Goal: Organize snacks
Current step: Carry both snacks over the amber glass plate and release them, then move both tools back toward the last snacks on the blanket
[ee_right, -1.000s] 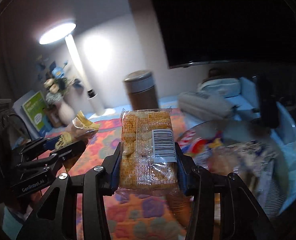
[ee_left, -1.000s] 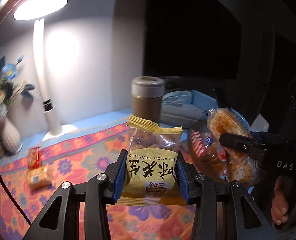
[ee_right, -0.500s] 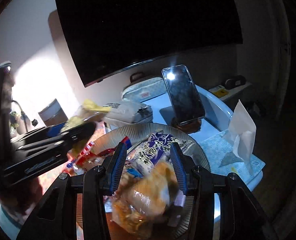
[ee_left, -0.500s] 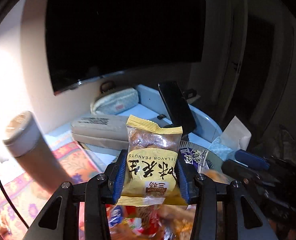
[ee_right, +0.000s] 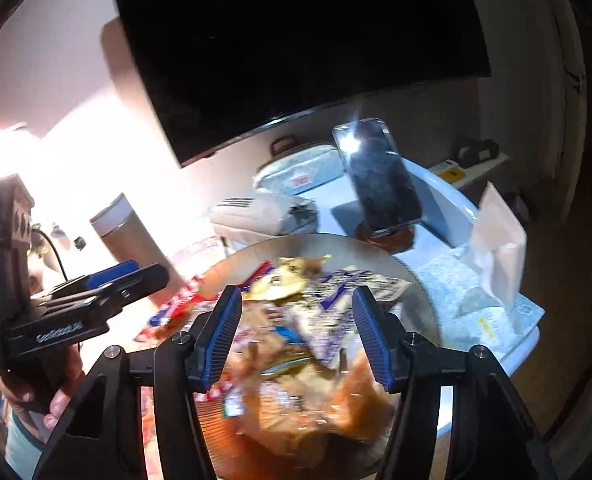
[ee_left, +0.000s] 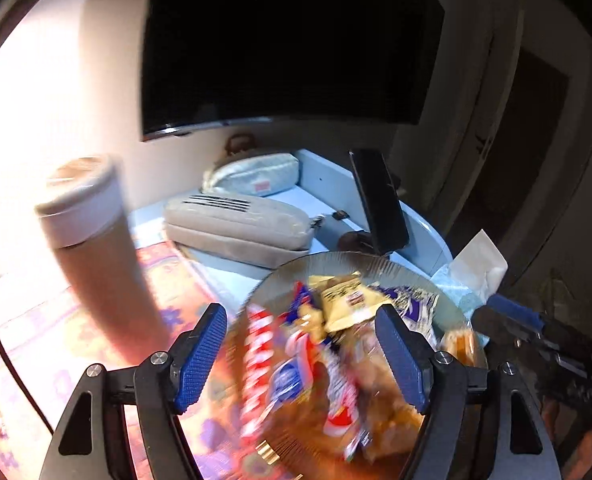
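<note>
Two tools hang over the plate (ee_left: 335, 258), both with jaws apart and nothing between the pads. The left tool (ee_left: 301, 354) has just been opening, and so has the right tool (ee_right: 296, 336); the blurred snack packets seen between their fingers lie below, on the plate, not in a grip. The yellow peanut packet (ee_left: 341, 300) rests on top of the heap near the plate's far side, beside a purple-and-white packet (ee_left: 411, 304); a red-and-white packet (ee_left: 264, 360) lies along the plate's left edge and an orange one (ee_right: 359, 400) at its near side. The blur hides the exact count, but at least four packets show.

As I judge it, the heap is loose and piled high, so a packet dropped on top could slide off the plate's rim onto the desk (ee_left: 232, 268). A tool pulled back carelessly might also drag a wrapper along or knock the brown tumbler (ee_left: 96, 264) left of the plate.

Beyond the plate lie two pouches, a beige one (ee_left: 240, 222) and a pale one (ee_left: 252, 172) behind it, and one phone (ee_right: 379, 176) propped upright. One tissue pack (ee_right: 487, 280) sits right of the plate. One dark screen (ee_left: 288, 40) hangs on the wall behind.
</note>
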`<state>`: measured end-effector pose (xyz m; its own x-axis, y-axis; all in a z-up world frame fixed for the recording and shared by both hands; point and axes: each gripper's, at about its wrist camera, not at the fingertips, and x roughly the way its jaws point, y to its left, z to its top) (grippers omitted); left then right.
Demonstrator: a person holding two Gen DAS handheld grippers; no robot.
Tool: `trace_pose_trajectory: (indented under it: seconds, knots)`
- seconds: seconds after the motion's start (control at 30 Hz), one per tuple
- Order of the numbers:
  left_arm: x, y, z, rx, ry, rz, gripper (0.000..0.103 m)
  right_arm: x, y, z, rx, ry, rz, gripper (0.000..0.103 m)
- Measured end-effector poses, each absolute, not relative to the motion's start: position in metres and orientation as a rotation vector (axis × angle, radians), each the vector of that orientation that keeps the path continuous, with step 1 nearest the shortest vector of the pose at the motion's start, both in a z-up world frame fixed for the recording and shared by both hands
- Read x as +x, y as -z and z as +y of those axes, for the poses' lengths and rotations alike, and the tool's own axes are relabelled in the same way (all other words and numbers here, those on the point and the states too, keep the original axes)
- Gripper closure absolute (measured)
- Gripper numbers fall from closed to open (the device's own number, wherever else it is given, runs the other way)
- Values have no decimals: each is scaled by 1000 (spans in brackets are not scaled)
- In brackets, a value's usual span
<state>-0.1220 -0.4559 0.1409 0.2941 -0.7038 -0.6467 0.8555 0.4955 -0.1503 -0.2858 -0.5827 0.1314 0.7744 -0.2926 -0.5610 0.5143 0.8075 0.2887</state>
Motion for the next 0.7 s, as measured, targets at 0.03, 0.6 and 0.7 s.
trace_pose_trajectory:
  seconds: [0.03, 0.6, 0.7]
  knots:
    - [-122, -143, -443, 244, 1042, 710, 29, -284, -134, -576, 435, 445, 521, 46]
    - [-52, -176, -196, 60, 656, 664, 29, -173, -137, -412, 212, 96, 635, 31]
    - [-32, -176, -147, 15, 574, 665, 29, -138, -124, -381, 187, 5, 698, 31]
